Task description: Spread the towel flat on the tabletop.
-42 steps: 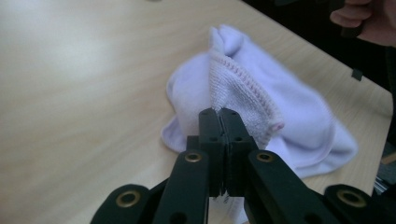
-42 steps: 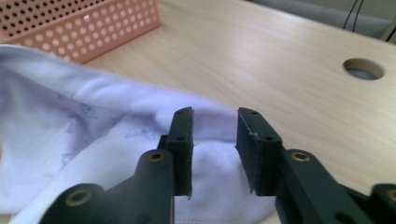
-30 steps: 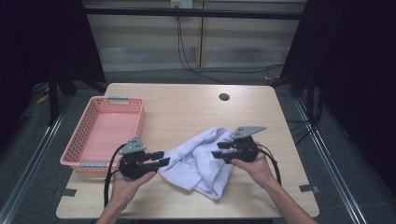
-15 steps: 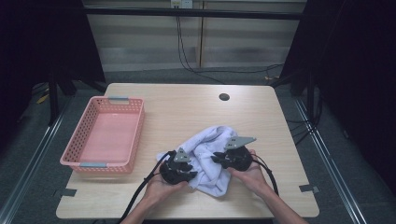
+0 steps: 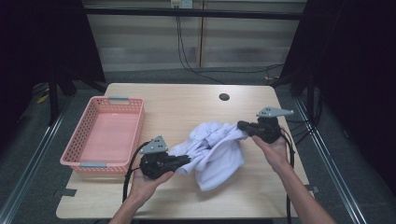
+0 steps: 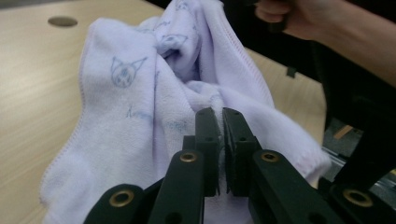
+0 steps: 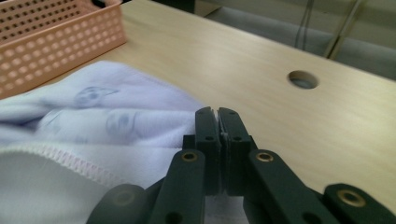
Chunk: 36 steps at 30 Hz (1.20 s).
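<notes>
A pale lilac towel (image 5: 215, 151) with small cat drawings hangs crumpled between both grippers over the wooden table (image 5: 187, 105). My left gripper (image 5: 187, 160) holds its left edge, the jaws having just closed on the cloth. In the left gripper view the towel (image 6: 140, 102) is pinched between the black pads of the left gripper (image 6: 221, 116). My right gripper (image 5: 240, 126) has also just closed, on the towel's right corner, lifted a little above the table. The right gripper view shows the right gripper (image 7: 218, 114) with a thin fold of towel (image 7: 93, 135) between its pads.
An empty pink plastic basket (image 5: 79, 156) stands at the table's left side, its wall (image 7: 56, 46) showing in the right gripper view. A round cable hole (image 5: 224, 97) lies near the far edge. Dark floor and metal rails surround the table.
Both grippers have closed on the towel and drawn apart, the right one going up and to the right, the left one to the left. The towel is stretched between them.
</notes>
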Each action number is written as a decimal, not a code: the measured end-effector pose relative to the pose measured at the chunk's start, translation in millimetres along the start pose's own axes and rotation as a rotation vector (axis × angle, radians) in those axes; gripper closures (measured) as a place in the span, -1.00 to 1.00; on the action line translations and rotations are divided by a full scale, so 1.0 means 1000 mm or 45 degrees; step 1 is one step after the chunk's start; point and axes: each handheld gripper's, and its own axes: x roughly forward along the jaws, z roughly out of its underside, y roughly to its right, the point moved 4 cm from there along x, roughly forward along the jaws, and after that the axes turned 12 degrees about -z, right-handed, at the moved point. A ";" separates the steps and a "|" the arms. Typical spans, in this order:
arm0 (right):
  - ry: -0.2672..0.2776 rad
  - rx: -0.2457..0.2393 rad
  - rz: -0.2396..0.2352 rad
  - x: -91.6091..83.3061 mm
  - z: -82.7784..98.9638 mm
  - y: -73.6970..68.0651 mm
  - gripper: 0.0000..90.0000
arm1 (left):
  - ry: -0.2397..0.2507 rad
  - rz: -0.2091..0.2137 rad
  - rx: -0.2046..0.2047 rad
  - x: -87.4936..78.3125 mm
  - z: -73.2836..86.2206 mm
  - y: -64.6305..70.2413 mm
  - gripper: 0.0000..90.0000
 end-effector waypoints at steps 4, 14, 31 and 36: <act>0.031 0.011 0.080 -0.007 -0.020 0.019 0.95 | 0.057 0.028 -0.012 -0.019 -0.007 0.002 0.92; 0.099 0.030 0.270 -0.015 -0.077 0.073 0.94 | 0.121 0.035 0.047 -0.053 -0.022 0.017 0.90; -0.016 0.040 0.039 0.016 -0.012 0.036 0.02 | -0.192 -0.122 -0.056 0.001 0.045 -0.040 0.31; -0.040 0.036 -0.077 0.014 0.016 0.004 -0.08 | -0.365 -0.150 -0.020 0.018 0.072 -0.041 0.30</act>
